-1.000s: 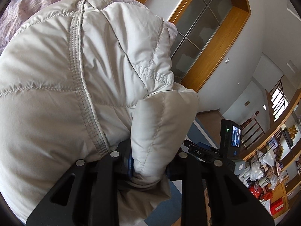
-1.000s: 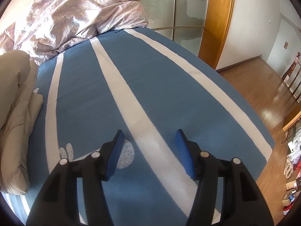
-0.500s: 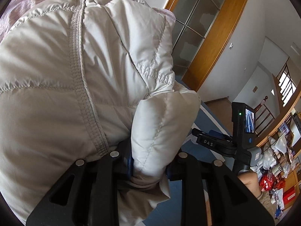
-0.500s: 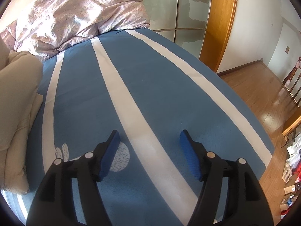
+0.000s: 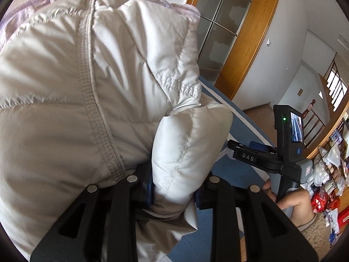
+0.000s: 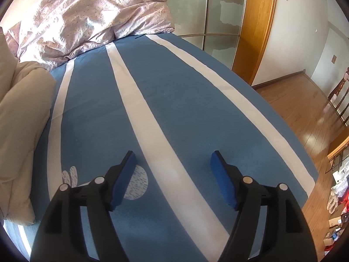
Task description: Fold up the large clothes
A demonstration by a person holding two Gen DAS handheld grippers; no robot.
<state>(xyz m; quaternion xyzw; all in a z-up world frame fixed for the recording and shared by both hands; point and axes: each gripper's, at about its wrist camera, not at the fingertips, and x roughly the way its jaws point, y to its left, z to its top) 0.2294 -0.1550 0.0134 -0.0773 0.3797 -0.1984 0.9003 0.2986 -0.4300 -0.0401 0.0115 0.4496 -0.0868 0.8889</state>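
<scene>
The left gripper point(image 5: 174, 193) was clamped on a bunched fold of the pale grey quilted down jacket point(image 5: 98, 87), lifted, so folding looked mid-way. The right gripper point(image 6: 173, 174) hung wide open and empty above the blue white-striped bedsheet point(image 6: 174, 100).

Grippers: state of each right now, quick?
Left gripper: shut on the jacket, a padded fold pinched between its pads.
Right gripper: open, empty, above the bed sheet.

Striped bedsheet point(image 6: 174, 100), pink duvet point(image 6: 91, 15)
</scene>
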